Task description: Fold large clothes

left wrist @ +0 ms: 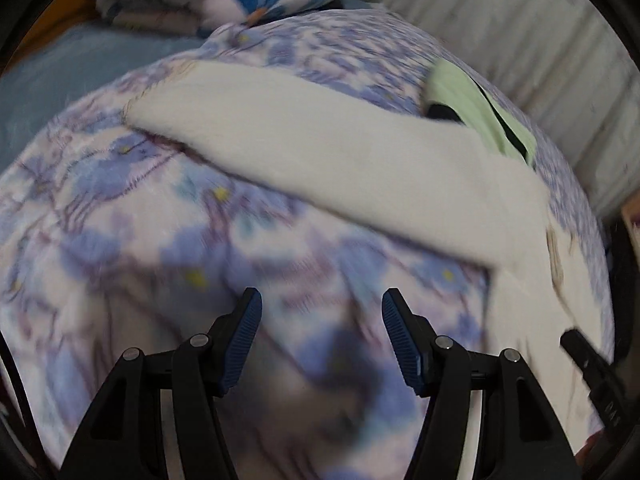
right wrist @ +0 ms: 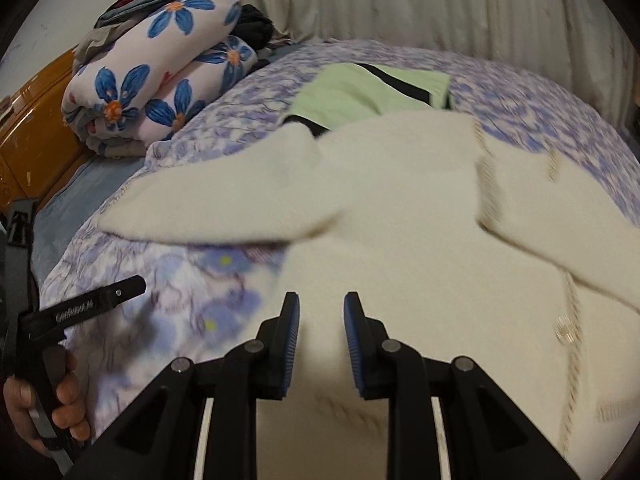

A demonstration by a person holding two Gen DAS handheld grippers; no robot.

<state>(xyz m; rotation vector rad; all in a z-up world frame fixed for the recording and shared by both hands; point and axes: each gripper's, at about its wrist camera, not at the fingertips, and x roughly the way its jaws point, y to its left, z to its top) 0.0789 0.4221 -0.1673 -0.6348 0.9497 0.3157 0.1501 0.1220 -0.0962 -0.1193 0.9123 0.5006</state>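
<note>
On the bed (right wrist: 520,80), the left gripper (left wrist: 322,312) hangs with its fingers spread and empty over the flowery cover near the left edge, its side writing too blurry to read, while the right gripper (right wrist: 322,316), fingers slightly apart and empty, hangs over the white sweater (right wrist: 400,200) in the middle.

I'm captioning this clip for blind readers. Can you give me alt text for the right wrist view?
A cream knitted garment lies spread on a bed with a purple floral cover, one sleeve stretched left. The right gripper hovers over it, jaws slightly apart, empty. Behind lie a light green garment and a rolled blue-flowered quilt.
</note>
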